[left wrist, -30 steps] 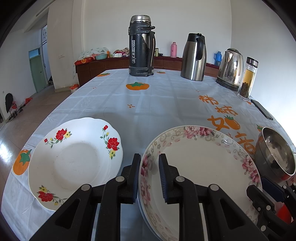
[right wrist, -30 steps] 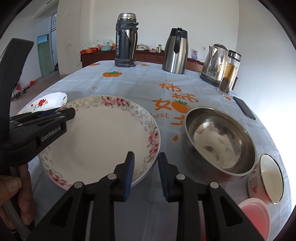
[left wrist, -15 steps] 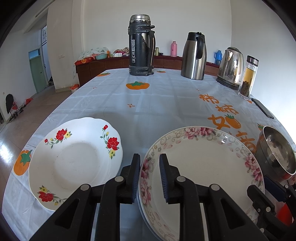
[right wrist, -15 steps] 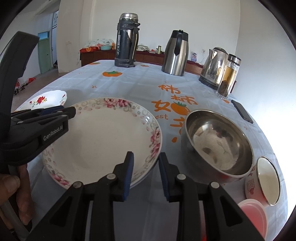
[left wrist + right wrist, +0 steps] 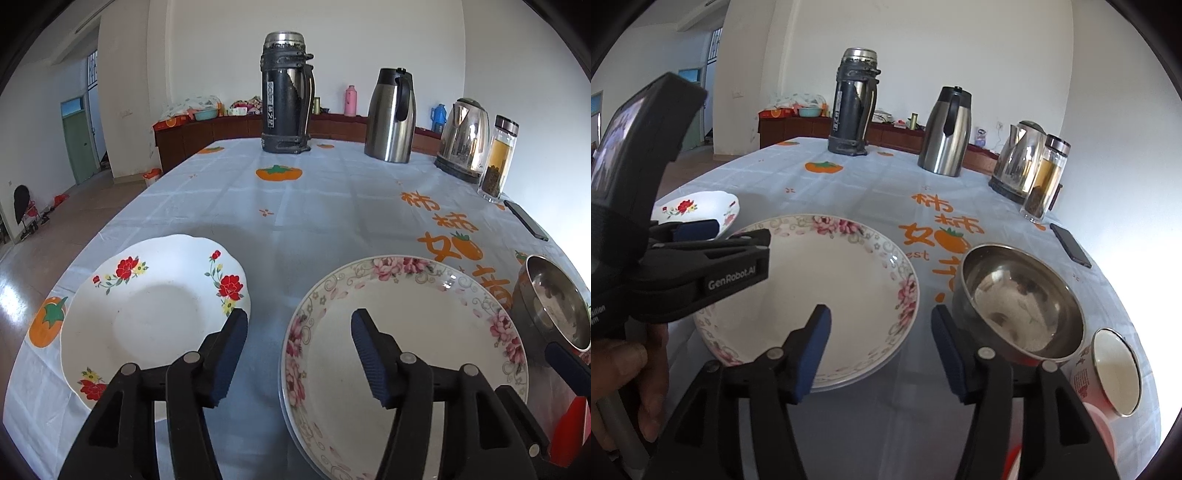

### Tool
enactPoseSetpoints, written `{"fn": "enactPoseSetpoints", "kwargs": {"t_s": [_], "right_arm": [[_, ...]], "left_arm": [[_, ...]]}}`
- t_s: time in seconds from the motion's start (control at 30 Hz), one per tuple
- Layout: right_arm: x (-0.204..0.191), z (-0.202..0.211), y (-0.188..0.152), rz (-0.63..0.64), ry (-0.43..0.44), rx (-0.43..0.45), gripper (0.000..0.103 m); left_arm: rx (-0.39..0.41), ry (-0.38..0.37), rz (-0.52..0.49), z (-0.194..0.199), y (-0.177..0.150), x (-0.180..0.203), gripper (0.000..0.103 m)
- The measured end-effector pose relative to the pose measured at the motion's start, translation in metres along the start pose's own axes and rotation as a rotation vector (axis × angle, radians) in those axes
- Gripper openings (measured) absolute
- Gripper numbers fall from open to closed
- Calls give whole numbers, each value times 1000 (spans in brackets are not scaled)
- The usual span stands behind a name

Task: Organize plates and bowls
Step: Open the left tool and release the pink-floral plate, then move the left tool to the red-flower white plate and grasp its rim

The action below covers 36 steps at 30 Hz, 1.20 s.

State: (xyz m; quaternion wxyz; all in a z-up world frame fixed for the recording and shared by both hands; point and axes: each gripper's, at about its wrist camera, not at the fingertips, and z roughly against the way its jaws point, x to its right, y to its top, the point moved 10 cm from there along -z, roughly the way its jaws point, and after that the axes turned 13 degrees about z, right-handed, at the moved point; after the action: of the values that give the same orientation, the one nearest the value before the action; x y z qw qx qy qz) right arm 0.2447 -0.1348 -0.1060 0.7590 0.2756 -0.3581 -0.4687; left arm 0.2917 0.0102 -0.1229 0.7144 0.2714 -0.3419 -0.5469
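Both grippers, left gripper (image 5: 299,325) and right gripper (image 5: 881,321), jaws just opened wide, astride pink-flowered plate (image 5: 406,332) rim, empty.

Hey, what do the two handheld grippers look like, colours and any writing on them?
Both the left gripper and the right gripper are black plastic clamps with silver rivets and ribbed blue pads on the jaws. The left one carries white "GenRobot.AI" lettering on its side.
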Motion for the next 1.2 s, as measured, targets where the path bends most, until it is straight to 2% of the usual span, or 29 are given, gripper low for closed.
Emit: {"fn": "enactPoseSetpoints", "kwargs": {"t_s": [0.27,0.57,0.6,0.67,0.8,0.93,1.0,1.1,1.2], "right_arm": [[-1,4,4,0,6,33,63],[-2,13,8,-14,34,91,61],[-3,15,9,-14,43,104,57],[-5,18,11,-15,65,125,52],[-17,19,14,-43,166,135,39],[-37,23,32,-4,203,166,38],[-50,22,45,0,242,173,38],[-69,17,61,18,290,170,38],[-90,8,80,30,344,154,38]], "left_arm": [[32,3,22,5,4,-4,64],[83,14,67,20,7,-20,64],[82,27,69,21,6,-25,64],[86,56,81,28,5,-42,64],[120,115,100,45,13,-81,64],[167,207,110,52,25,-125,64],[158,242,128,47,29,-144,64],[144,265,153,39,34,-167,64],[112,257,164,28,35,-179,64]]}}
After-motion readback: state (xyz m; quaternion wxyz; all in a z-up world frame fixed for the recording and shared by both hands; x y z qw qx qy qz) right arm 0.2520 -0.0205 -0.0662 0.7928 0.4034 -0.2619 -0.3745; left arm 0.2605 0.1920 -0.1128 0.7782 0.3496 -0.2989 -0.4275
